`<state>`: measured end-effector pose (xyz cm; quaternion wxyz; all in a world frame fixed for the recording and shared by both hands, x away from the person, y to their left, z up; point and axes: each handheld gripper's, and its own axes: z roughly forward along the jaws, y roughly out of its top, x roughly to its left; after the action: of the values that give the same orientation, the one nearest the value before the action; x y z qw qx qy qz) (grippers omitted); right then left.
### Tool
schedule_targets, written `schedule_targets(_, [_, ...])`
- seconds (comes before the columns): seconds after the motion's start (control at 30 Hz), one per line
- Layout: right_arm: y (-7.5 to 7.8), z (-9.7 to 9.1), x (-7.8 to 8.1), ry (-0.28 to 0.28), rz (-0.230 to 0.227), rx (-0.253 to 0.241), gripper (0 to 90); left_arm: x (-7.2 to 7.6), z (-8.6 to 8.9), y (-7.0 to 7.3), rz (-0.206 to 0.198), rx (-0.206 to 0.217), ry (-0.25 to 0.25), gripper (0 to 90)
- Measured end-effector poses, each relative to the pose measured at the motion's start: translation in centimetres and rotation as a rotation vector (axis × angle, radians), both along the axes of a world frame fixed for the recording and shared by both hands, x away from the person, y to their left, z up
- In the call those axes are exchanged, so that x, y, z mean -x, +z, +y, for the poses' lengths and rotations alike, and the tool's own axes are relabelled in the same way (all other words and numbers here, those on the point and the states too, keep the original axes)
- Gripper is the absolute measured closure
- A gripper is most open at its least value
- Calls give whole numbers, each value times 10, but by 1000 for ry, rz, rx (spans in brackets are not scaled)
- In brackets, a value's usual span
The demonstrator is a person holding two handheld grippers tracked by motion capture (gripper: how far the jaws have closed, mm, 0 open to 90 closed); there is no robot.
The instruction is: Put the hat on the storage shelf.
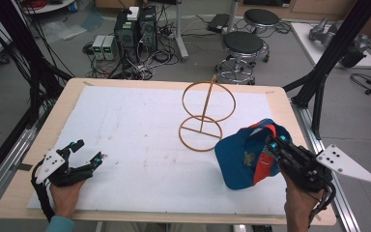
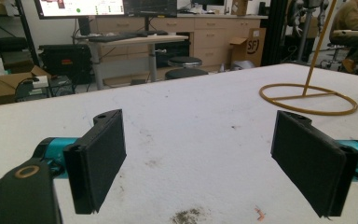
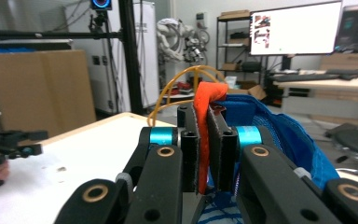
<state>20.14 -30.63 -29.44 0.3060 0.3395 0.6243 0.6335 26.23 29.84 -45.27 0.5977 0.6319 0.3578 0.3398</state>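
one blue cap (image 1: 244,157) with an unreadable yellow emblem, in right claw (image 1: 274,142)

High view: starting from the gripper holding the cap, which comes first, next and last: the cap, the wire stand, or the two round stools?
1. The blue cap, pinched in the right gripper at the table's right.
2. The wire stand, on the white mat mid-table.
3. The two round stools, on the floor beyond the table's far edge.

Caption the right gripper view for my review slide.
Right gripper clamps the orange strap of a blue cap.
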Motion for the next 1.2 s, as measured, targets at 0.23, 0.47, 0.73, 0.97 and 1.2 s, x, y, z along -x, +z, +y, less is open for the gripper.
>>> schedule_targets(0.23, [-3,-3,1,-8,6,-1,846,0,0,0,1,-1,-1,180])
schedule_targets(0.47, [-8,5,-4,7,-1,-13,845,0,0,0,1,-2,-1,180])
schedule_targets(0.73, [-8,32,-11,84,-2,-6,844,0,0,0,0,-2,0,180])
schedule_targets(0.97, [-12,59,-20,152,31,-40,843,0,0,0,0,0,-1,180])
schedule_targets(1.2, [-19,103,-28,245,63,-33,840,0,0,0,0,1,-4,180])
